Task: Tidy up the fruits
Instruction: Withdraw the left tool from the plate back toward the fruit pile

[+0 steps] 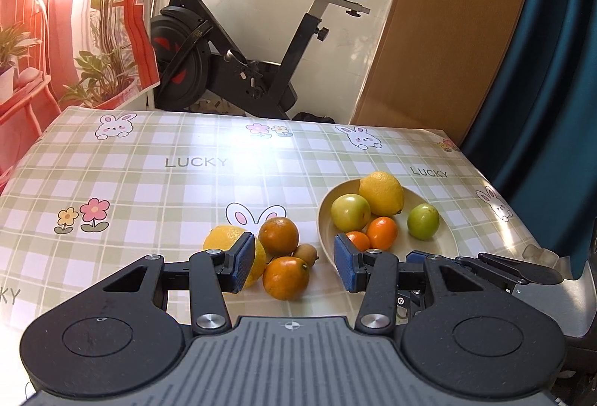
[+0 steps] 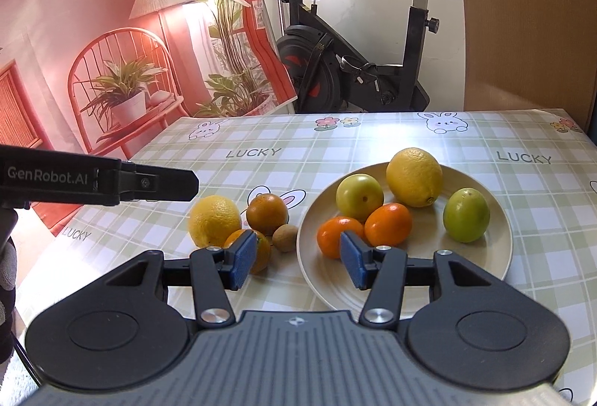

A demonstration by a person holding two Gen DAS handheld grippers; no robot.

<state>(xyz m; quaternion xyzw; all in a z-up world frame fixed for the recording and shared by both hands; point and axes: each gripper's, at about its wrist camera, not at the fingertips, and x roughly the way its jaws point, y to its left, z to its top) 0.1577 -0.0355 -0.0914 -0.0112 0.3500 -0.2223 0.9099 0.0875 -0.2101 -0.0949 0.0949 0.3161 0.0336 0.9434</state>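
A cream plate (image 2: 485, 279) (image 1: 444, 242) holds a lemon (image 2: 414, 176), two green fruits (image 2: 359, 197) (image 2: 466, 214) and two small oranges (image 2: 388, 224) (image 2: 335, 232). Left of the plate on the table lie a lemon (image 2: 212, 219) (image 1: 224, 236), two oranges (image 1: 279, 235) (image 1: 286, 277) and a small brown kiwi (image 2: 284, 237) (image 1: 305, 254). My left gripper (image 1: 294, 266) is open and empty, just in front of the near orange. My right gripper (image 2: 298, 262) is open and empty, over the plate's left rim. The left gripper's body also shows in the right wrist view (image 2: 112, 182).
The table has a green checked cloth (image 1: 149, 189) with rabbits and "LUCKY". An exercise bike (image 1: 238, 44) stands behind the far edge. A printed backdrop (image 2: 112, 52) hangs at the left, a brown panel (image 1: 440, 33) and a blue curtain (image 1: 552, 70) at the right.
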